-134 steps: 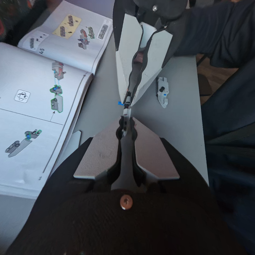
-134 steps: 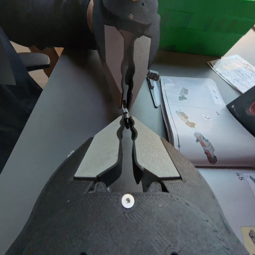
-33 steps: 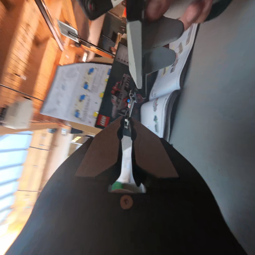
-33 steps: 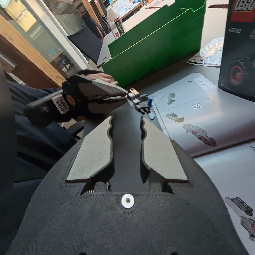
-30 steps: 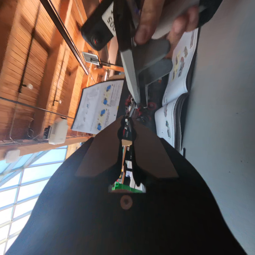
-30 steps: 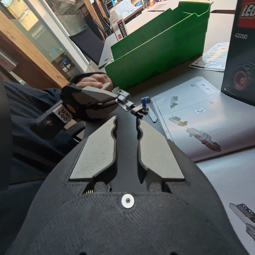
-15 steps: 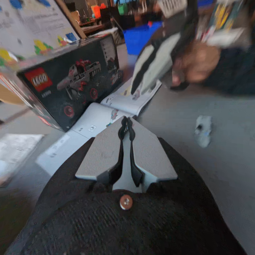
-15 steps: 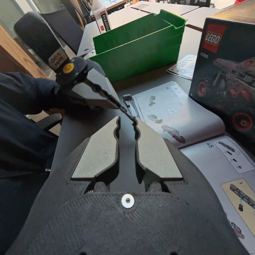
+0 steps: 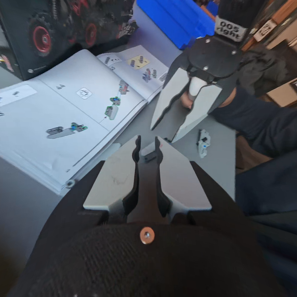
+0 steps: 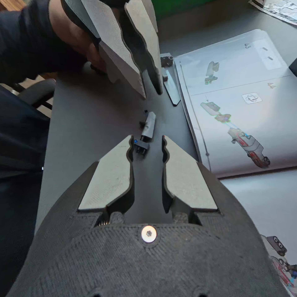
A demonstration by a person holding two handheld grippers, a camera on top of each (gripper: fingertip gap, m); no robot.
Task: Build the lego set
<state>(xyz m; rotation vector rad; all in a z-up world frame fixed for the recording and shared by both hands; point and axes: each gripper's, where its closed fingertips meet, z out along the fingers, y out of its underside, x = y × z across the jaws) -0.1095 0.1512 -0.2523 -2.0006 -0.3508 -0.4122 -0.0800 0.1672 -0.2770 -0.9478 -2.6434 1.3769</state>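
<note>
A small grey and black lego assembly (image 10: 148, 126) with a blue pin (image 10: 135, 141) lies loose on the grey table (image 10: 96, 128). My right gripper (image 10: 147, 139) is open and empty, with its tips on either side of the assembly's black end. My left gripper (image 9: 147, 139) is open and empty just above the same assembly (image 9: 148, 153). The left gripper also shows in the right wrist view (image 10: 151, 94), tips pointing down at the table beyond the assembly. The right gripper shows in the left wrist view (image 9: 163, 135), open. A white lego piece (image 9: 202, 144) lies to the right.
An open instruction booklet (image 9: 64, 112) lies on the table, also in the right wrist view (image 10: 241, 104). A flat grey panel piece (image 10: 170, 85) lies against the booklet's edge. The black set box (image 9: 48, 32) stands behind the booklet, a blue bin (image 9: 173, 24) beyond it. The table edge and an office chair (image 10: 37, 93) are on the person's side. One gripper's finger ends stand about 5 cm off the other's. From the right gripper's tips to the white lego piece (image 9: 202, 144) is close to 9 cm.
My left gripper has opened and let go of the assembly, which now lies on the table. Both grippers have tilted down over it. My right gripper has opened wider.
</note>
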